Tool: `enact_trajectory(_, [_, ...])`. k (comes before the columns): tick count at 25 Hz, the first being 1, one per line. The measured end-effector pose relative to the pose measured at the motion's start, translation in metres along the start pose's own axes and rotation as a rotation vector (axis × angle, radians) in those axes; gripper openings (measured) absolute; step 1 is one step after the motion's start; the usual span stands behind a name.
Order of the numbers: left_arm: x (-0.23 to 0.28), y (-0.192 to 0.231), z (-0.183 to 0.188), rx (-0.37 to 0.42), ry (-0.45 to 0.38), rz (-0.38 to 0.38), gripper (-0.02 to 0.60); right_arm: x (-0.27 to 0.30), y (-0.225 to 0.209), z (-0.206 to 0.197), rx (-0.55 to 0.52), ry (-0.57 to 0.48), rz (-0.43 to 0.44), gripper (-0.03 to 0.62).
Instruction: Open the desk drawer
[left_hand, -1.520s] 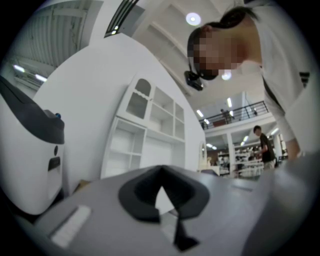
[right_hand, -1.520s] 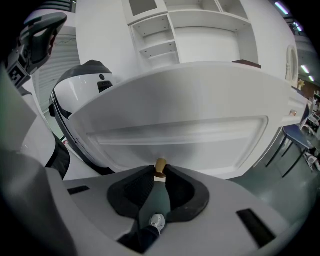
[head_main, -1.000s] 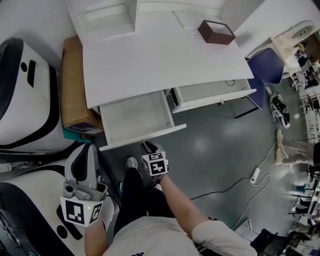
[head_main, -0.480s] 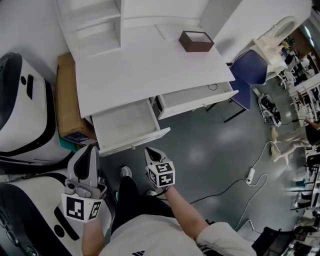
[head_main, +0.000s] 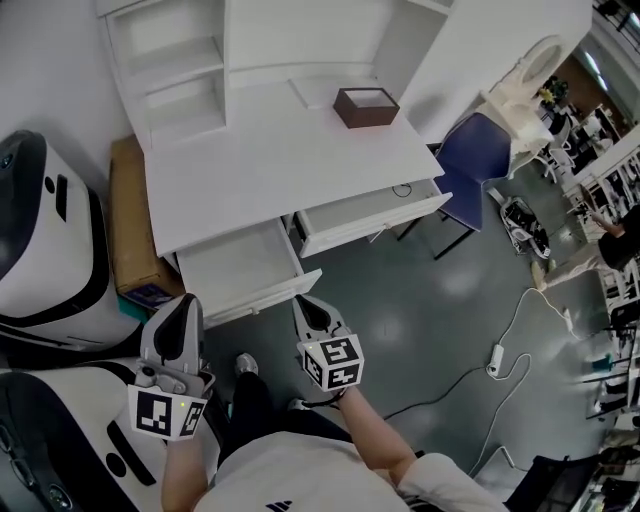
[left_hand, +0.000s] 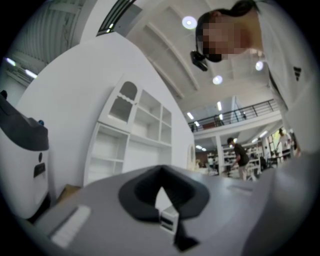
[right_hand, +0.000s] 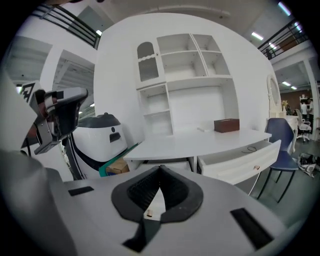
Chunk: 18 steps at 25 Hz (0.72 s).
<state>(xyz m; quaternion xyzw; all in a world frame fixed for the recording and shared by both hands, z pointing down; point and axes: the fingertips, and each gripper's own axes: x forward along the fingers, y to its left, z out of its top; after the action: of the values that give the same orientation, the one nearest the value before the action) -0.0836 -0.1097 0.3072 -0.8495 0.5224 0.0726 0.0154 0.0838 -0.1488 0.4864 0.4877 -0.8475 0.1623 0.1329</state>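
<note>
Here, both desk drawers are already standing open beneath the front edge of the white tabletop (head_main: 270, 170). The left drawer (head_main: 240, 268) is sticking out toward the person, and the right drawer (head_main: 365, 215) is sticking out beside it, angled toward a blue chair (head_main: 478, 160). A brown box (head_main: 365, 106) is sitting near the back of the tabletop, below the white shelving.

The right hand-held gripper (head_main: 308, 305) is hovering in the air just in front of the left drawer's front panel, apart from it, with its marker cube toward the person. In the right gripper view its dark jaws are meeting at the tips and holding nothing. The left hand-held gripper (head_main: 183, 305) is hanging off to the side of that drawer, over a rounded white machine (head_main: 45, 250), and its jaws are likewise pressing together at the tips with nothing between them. A cardboard box (head_main: 128, 225) is leaning between the desk and the machine.
</note>
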Motion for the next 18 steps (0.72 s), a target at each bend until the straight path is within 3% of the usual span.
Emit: enact_trajectory(18, [0.001, -0.040, 0.029, 0.031, -0.046, -0.028, 0.005, -0.099, -0.005, 0.116, -0.111, -0.301, -0.068, 0.002])
